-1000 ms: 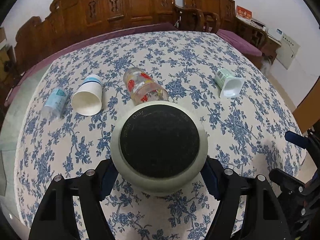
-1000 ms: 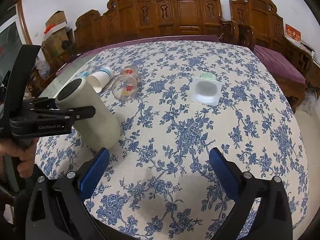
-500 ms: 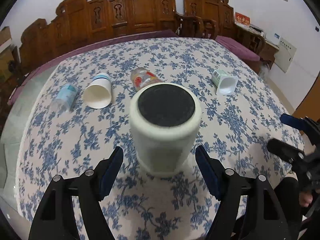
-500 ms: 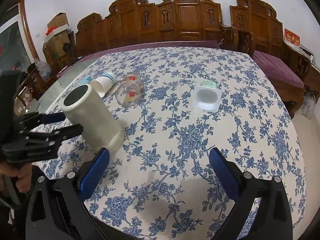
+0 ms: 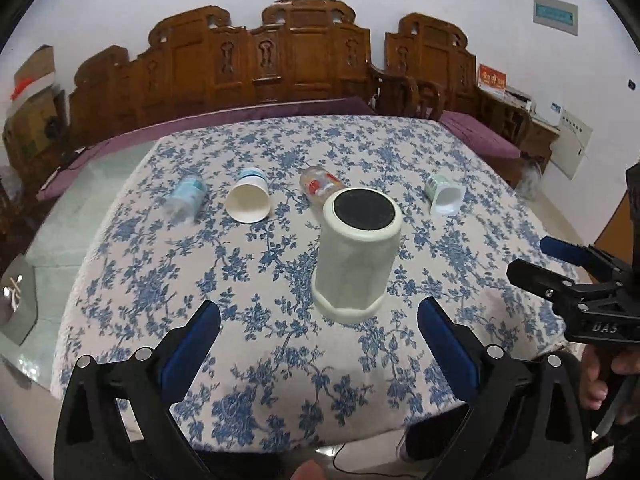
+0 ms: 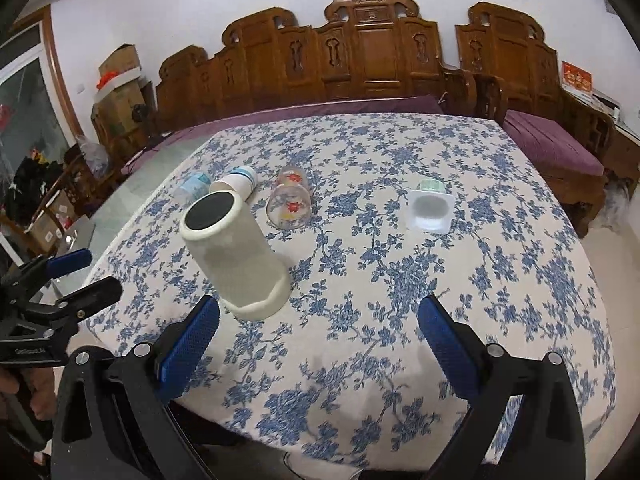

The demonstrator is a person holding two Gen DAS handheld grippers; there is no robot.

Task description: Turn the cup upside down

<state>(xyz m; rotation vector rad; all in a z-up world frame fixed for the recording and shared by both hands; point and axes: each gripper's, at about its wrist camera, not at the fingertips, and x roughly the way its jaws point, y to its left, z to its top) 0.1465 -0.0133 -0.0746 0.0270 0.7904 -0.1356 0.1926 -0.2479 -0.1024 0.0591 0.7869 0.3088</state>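
A pale cream cup [image 5: 356, 256] with a black base stands upside down on the blue-flowered tablecloth [image 5: 248, 272]; it also shows in the right wrist view [image 6: 236, 256]. My left gripper [image 5: 318, 340] is open and empty, a little back from the cup. My right gripper [image 6: 318, 336] is open and empty, to the right of the cup; it shows at the right edge of the left wrist view [image 5: 560, 264].
Lying on their sides behind the cup: a clear blue bottle [image 5: 186, 198], a white paper cup [image 5: 248, 200], a glass with red print [image 5: 320, 186], and a green-and-white cup [image 5: 444, 196]. Carved wooden benches [image 5: 304, 60] stand beyond the table.
My left gripper let go of the cream cup, opened, and pulled back toward the table's near edge. The cup now stands alone upside down. My right gripper stayed open.
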